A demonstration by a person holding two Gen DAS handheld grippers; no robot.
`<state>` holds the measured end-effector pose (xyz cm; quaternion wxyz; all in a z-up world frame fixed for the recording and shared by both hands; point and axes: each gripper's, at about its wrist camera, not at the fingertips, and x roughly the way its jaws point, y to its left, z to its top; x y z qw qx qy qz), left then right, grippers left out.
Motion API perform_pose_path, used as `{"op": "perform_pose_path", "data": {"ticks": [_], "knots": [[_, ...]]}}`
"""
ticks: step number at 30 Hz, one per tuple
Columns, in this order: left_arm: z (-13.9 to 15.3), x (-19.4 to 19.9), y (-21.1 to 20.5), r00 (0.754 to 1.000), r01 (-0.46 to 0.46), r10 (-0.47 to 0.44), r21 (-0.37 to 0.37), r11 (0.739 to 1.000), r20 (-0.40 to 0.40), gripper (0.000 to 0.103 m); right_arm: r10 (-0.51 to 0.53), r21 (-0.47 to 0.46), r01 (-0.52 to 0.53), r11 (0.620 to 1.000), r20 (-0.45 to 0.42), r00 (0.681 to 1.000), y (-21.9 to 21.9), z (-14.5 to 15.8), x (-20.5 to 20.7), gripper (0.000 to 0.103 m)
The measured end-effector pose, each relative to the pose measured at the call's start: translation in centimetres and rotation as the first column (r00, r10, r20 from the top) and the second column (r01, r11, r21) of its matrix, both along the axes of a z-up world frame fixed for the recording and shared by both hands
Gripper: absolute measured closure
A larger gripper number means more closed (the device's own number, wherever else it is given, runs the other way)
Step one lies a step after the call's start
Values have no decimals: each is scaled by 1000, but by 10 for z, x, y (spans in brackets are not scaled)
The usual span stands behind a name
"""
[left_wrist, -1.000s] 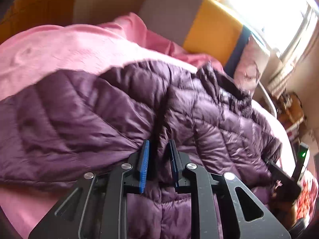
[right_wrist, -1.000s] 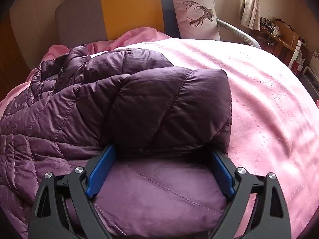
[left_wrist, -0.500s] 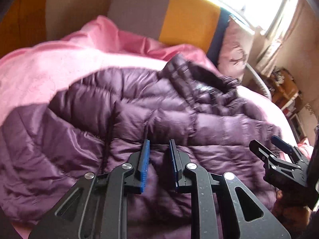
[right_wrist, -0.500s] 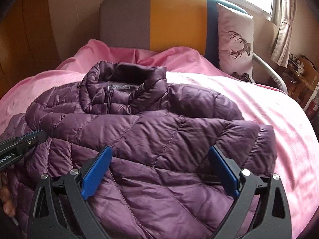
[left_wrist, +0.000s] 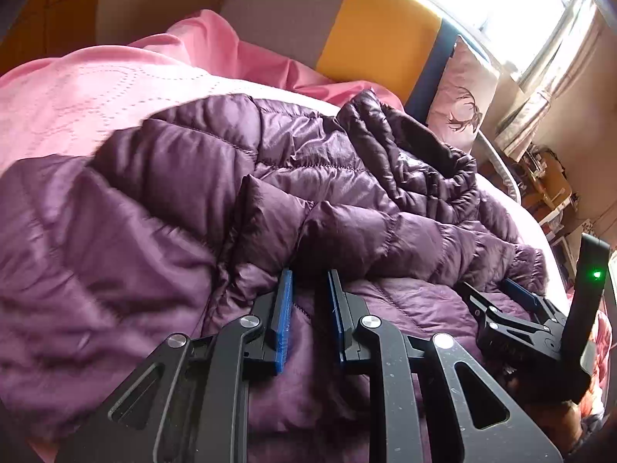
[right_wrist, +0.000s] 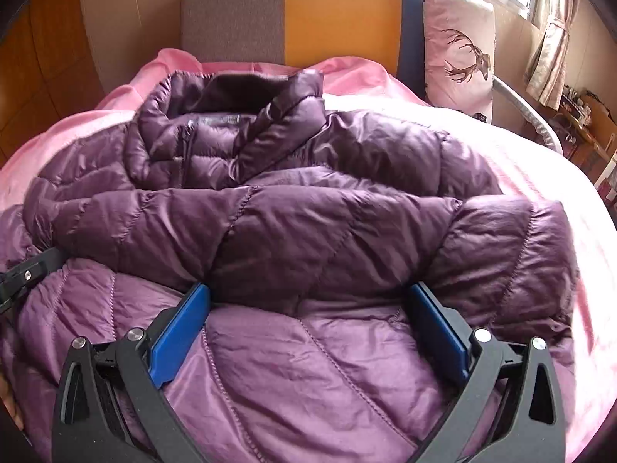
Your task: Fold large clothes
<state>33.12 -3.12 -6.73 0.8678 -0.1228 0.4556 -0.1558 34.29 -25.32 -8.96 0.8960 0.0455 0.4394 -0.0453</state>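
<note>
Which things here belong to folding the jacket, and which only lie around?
Belong to the job:
purple jacket
left gripper
right gripper

Just lying about:
pink bedspread
deer pillow
headboard
curtain

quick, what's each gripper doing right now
Left gripper: nearly closed, pinching a fold of the purple jacket.
Right gripper: wide open against the jacket, gripping nothing.

Purple jacket [right_wrist: 308, 231] hem beyond the bottom frame edge.
</note>
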Motion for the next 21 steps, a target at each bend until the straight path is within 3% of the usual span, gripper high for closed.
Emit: {"op": "perform_pose_path", "data": {"ticks": [1,2,3,7,12,18,21], "knots": [[7,-9,5,1000,-14,14,-10,1000,10,73,-9,16,9,1000,13,1000,-1,5,-9,2],[12,-17,9,999,-28,28,-19,999,25,53,-10,28,9,1000,27,1000,0,8,-17,2],[17,-26,15,998,-51,52,-29,998,42,42,-9,35,8,999,41,999,1,11,-26,2],[28,-62,40,991,-116,117,-23,993,70,40,-10,24,9,1000,62,998,11,21,-63,2],[24,-103,100,971,-231,237,-119,966,38,40,45,44,-47,998,60,997,29,20,-104,2],[6,-154,188,901,-431,433,-167,887,-26,40,107,30,-108,994,26,994,57,-2,-129,2],[1,-183,241,829,-554,557,-203,807,-50,40,96,32,-97,995,39,995,60,-6,-132,2]]}}
